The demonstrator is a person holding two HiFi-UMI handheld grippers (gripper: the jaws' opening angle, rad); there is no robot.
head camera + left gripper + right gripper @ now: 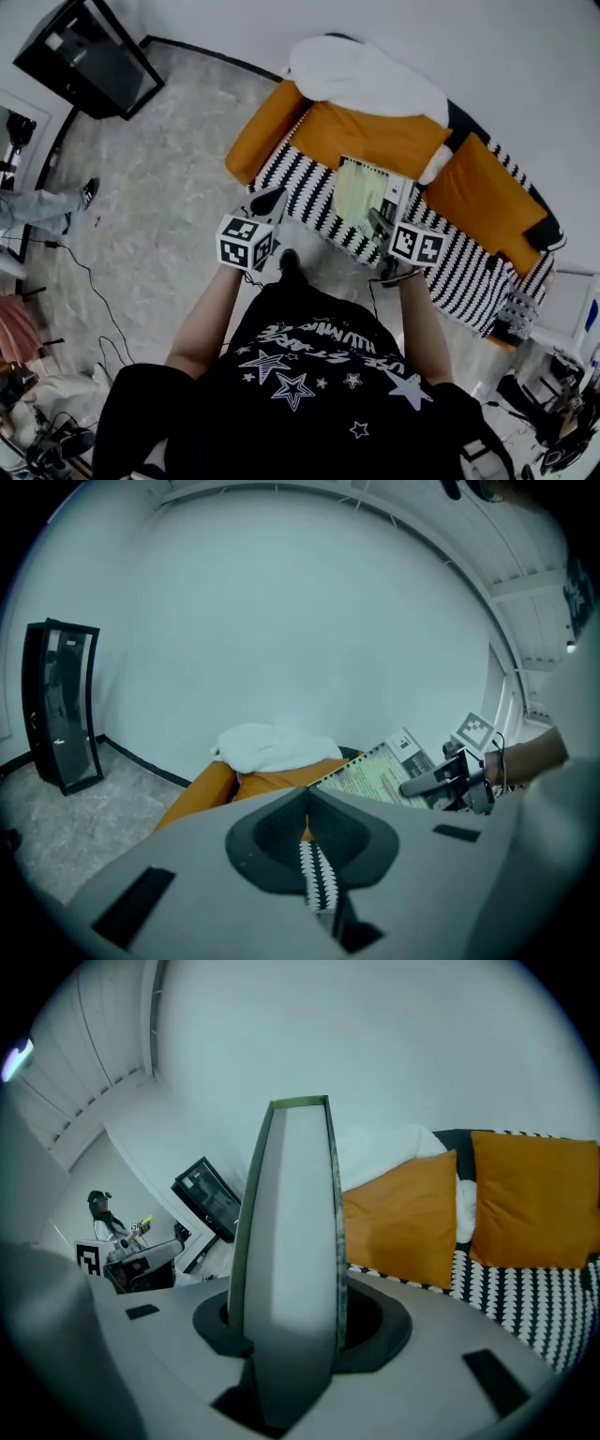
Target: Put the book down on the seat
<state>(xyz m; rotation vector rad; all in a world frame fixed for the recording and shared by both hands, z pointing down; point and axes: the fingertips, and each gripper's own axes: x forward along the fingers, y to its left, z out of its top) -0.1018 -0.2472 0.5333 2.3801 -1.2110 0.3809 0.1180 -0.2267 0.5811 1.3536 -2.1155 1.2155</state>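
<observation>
Head view: the right claw (pixel 382 225) clamps the book (pixel 366 187) over the striped seat (pixel 305 187). Left gripper view: the left claw (pixel 307 829) is closed and empty, near the seat's front. Right gripper view: the book stands on edge, so releasing now could topple it off the seat.

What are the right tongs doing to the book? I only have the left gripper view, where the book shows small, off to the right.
Observer: The right tongs are closed on the book, which stands on edge between the pads.
Operator: Is it over the seat?
Observer: Yes. In the head view it is above the black-and-white striped seat, in front of the orange back cushion. I can't tell whether it touches.
Operator: And where are my left tongs?
Observer: The left tongs hover at the seat's front edge, apart from the book.
</observation>
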